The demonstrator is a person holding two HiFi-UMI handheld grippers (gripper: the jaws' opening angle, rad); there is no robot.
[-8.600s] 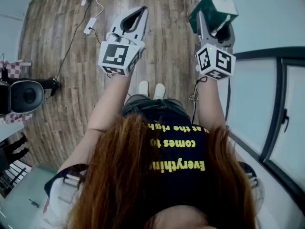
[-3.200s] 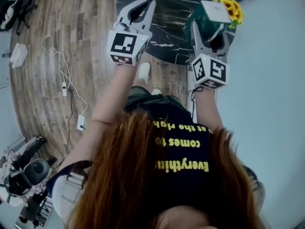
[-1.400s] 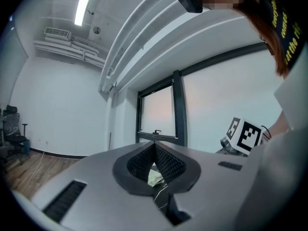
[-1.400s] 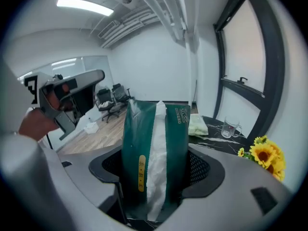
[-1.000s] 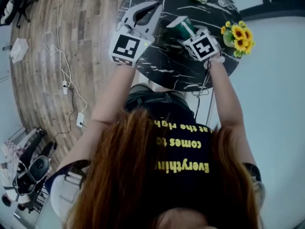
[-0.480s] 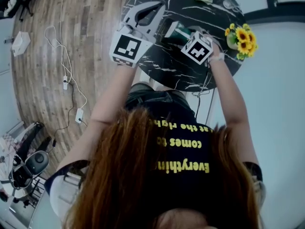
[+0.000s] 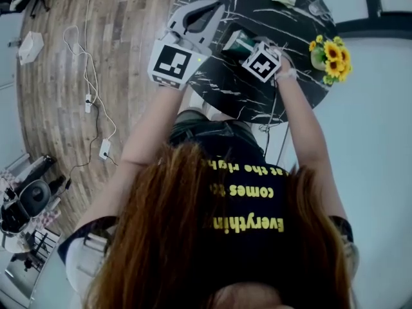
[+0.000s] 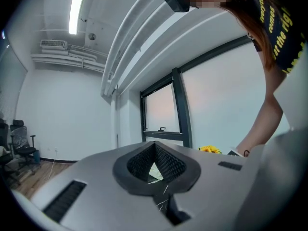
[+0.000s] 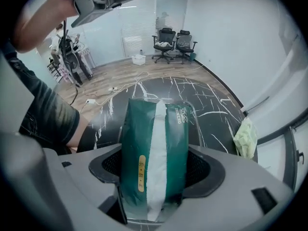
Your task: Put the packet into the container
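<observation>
Head view: the left claw point(image 7: 215, 6) is closed, just beside the right claw point(image 7: 243, 44), which points down over the black marble tabletop point(image 7: 257, 95). Left gripper view: its jaws meet at the tips, nothing between them. Right gripper view: the right claw grips the green packet point(image 9: 137, 143) from both sides; a pale green cloth point(image 9: 245, 137) lies on the tabletop, right of the claw.

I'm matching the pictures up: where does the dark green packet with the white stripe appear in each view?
Head view: dark green packet, upper centre, over the black marble table.
Left gripper view: not in it.
Right gripper view: packet at centre, clamped in the right gripper.
Shared landmark: the table, in the head and right gripper views.
</observation>
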